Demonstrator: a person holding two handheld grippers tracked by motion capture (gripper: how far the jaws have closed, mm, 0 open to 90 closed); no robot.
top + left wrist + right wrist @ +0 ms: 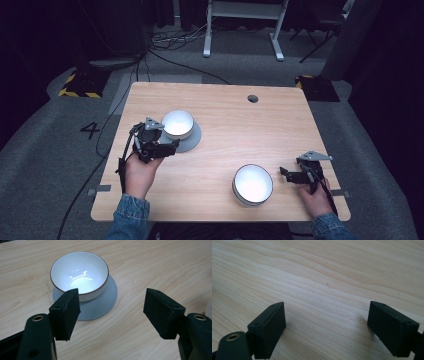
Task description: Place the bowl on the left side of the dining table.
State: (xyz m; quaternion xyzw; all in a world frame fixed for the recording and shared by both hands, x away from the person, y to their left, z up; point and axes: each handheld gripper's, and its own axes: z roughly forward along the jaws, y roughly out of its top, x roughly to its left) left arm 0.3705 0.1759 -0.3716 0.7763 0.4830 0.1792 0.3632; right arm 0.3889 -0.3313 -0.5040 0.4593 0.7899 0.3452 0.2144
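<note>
Pale wood grain runs across the light wooden counter (220,115), and at its near edge two denim-sleeved forearms come in. The right hand (314,200) holds the right claw (286,173) low over the near right part of the counter; in the right gripper view its two black jaws stand spread wide with only bare wood between them. Just to its left, near the front edge, sits a white round bowl with a dark rim (253,184), apart from the claw's tips.

On the near left, the left hand (141,172) holds the left claw (167,145), which points toward the middle-left of the counter. In the left gripper view its jaws are spread, with nothing pinched between them. Beyond its tips stands a second white ceramic bowl with a thin brown rim (80,275), upright and resting on a flat round grey saucer (105,302). The left-hand jaw in that view overlaps the bowl's near wall in the picture, but whether it touches cannot be told; the bowl lies off to one side of the gap, not between the jaws.

Farther back, a small dark round hole (253,98) is set in the counter near its far edge. Beyond that lie grey carpet, cables and the white legs of a frame (240,30).
</note>
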